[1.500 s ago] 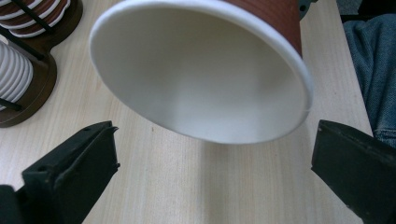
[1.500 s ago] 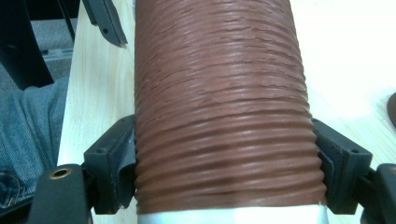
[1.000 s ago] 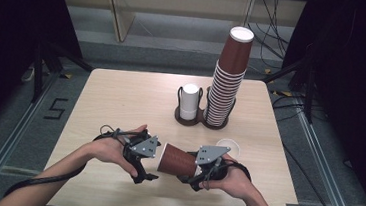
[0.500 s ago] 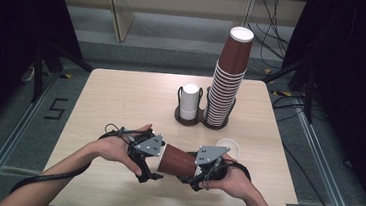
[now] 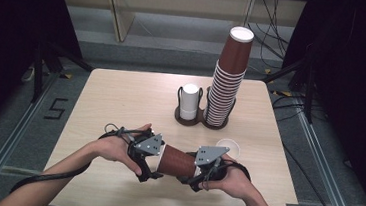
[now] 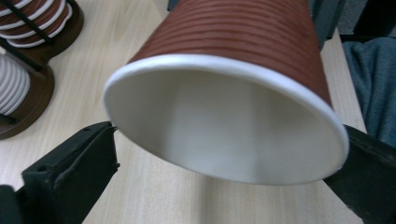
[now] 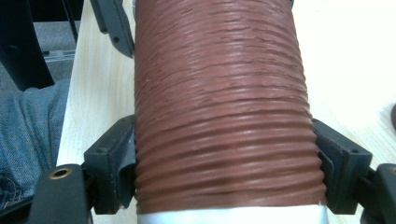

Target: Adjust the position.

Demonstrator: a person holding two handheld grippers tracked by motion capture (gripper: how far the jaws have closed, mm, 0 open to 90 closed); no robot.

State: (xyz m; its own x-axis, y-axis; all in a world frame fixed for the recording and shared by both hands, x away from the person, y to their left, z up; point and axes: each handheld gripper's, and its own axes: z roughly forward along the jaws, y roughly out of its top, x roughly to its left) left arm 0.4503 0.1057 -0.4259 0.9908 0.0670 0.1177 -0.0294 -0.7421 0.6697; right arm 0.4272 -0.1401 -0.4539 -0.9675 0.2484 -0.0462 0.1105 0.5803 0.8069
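Observation:
A brown ribbed paper cup (image 5: 178,162) is held on its side just above the front of the wooden table (image 5: 121,97), between both grippers. My right gripper (image 5: 193,172) is shut on its narrow end; in the right gripper view the pads (image 7: 123,168) press on both sides of the cup (image 7: 219,116). My left gripper (image 5: 157,163) is at the wide end. In the left gripper view the cup's white mouth (image 6: 224,126) faces the camera, and both black jaws touch the rim on opposite sides.
A tall stack of brown cups (image 5: 227,87) and a short stack of white cups (image 5: 189,101) stand in a dark two-ring holder (image 5: 189,119) at the table's middle back. A small white round thing (image 5: 229,147) lies just behind my right hand.

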